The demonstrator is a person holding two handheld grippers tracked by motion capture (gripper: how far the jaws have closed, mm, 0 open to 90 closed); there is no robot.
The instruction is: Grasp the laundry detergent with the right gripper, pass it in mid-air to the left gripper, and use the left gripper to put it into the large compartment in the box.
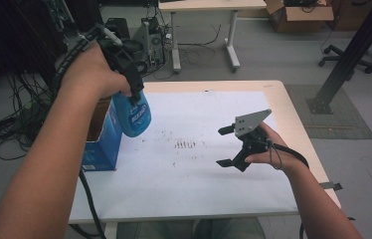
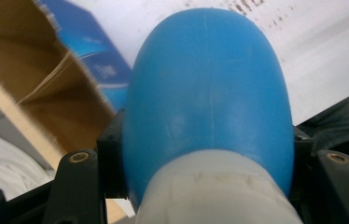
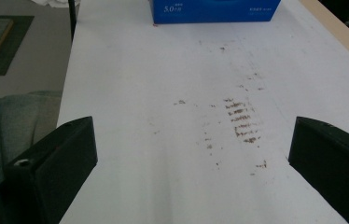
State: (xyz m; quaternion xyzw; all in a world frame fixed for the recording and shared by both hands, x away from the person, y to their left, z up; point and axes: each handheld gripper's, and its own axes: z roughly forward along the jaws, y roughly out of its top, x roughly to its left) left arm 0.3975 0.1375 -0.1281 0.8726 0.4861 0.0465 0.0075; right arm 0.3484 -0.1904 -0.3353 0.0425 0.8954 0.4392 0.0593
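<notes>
The left gripper (image 1: 133, 94) clamps a blue spray bottle (image 1: 132, 114) at its neck, upper left. The smooth plastic looks slippery, so the neck seems safest. The right gripper (image 1: 228, 146) hangs open.

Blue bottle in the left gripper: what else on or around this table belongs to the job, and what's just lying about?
In the job:
- blue bottle, clamped in the left gripper
- open blue box
- brown marks on the white sheet
- right gripper, open

Lying about:
- far table
- cardboard box
- office chair
</notes>
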